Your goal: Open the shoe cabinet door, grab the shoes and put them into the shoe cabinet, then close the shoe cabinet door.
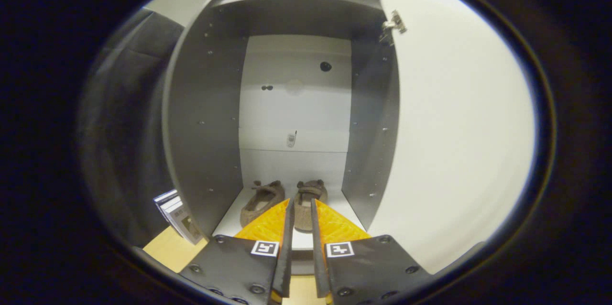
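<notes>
The shoe cabinet (201,118) stands open, and its white door (454,142) is swung out to the right. Two brown shoes rest side by side on the cabinet's white floor (229,221), toes toward the back wall. The left shoe (260,202) lies just left of my fingers. The right shoe (308,195) has its heel end between my fingers. My gripper (301,202) reaches into the cabinet mouth with only a narrow gap, and it looks shut on that shoe's heel part.
A door hinge (393,25) sits at the cabinet's upper right. A small stack of boxes (178,214) stands on the wooden surface (169,250) left of the cabinet. A dark curtain (124,128) hangs to the left.
</notes>
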A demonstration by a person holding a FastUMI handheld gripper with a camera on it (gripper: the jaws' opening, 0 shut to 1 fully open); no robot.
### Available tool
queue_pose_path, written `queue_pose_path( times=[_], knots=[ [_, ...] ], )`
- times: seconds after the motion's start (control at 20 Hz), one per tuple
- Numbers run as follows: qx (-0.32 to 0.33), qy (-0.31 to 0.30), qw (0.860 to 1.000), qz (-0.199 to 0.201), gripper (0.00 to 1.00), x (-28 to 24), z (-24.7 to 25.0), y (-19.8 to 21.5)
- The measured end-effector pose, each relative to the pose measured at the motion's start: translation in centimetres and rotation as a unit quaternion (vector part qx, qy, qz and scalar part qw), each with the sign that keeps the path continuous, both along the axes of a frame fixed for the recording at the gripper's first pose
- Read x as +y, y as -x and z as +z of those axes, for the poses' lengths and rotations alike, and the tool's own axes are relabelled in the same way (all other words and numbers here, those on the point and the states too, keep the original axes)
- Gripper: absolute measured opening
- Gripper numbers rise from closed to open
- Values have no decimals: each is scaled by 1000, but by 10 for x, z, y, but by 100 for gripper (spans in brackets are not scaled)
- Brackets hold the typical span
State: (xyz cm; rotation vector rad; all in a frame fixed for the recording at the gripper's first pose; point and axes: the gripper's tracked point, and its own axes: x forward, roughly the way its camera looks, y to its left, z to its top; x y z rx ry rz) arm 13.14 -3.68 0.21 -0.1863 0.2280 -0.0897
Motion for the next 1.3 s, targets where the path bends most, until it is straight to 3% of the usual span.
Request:
queue_pose_path(
  times=[0.65,1.0,1.3],
  knots=[
    [-73,-20,997,-18,22,-50,66,198],
    [-97,-36,990,-98,22,-127,76,269],
    [-111,-24,982,-152,26,-186,87,289]
  ],
)
